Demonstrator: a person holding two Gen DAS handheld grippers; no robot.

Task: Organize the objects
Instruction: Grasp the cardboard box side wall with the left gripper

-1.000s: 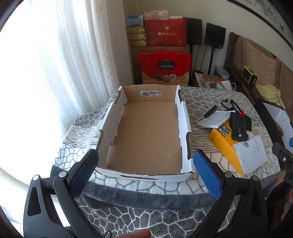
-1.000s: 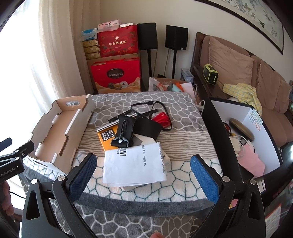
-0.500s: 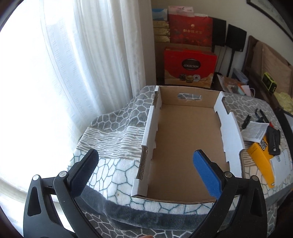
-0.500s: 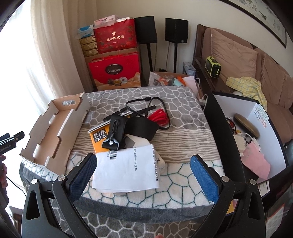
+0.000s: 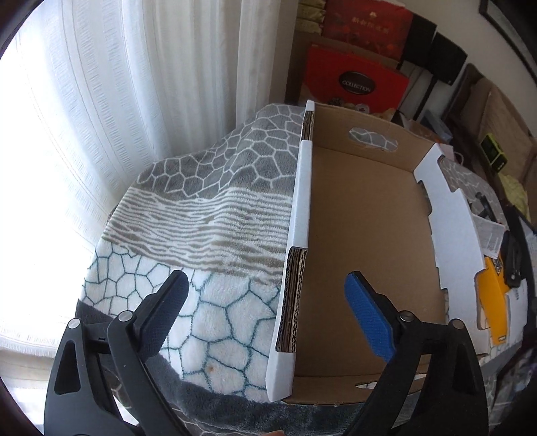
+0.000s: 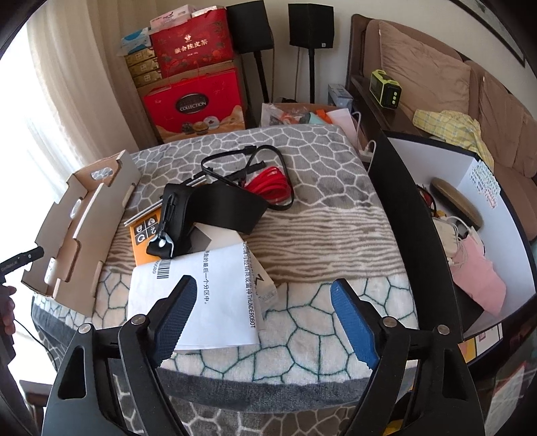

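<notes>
An empty cardboard tray point(image 5: 362, 234) lies on the patterned blanket; it also shows at the left of the right wrist view point(image 6: 80, 228). My left gripper point(image 5: 265, 308) is open and straddles the tray's near left wall point(image 5: 295, 268). My right gripper point(image 6: 261, 315) is open above a white printed sheet point(image 6: 201, 295). Behind the sheet lie an orange booklet point(image 6: 141, 241), a black clamp mount point(image 6: 171, 221), a black pouch point(image 6: 228, 208), a red cable point(image 6: 268, 184) and a black cable point(image 6: 241, 157).
The blanket point(image 6: 319, 208) covers a table. White curtains point(image 5: 117, 100) hang to the left. Red gift boxes point(image 6: 194, 104) and speakers point(image 6: 310, 25) stand behind. A black-edged white box point(image 6: 470, 234) of items sits at the right, with a sofa point(image 6: 436, 73) beyond.
My left gripper has moved left and closer, from facing the tray's open middle to straddling its left wall. My right gripper has moved forward over the white sheet.
</notes>
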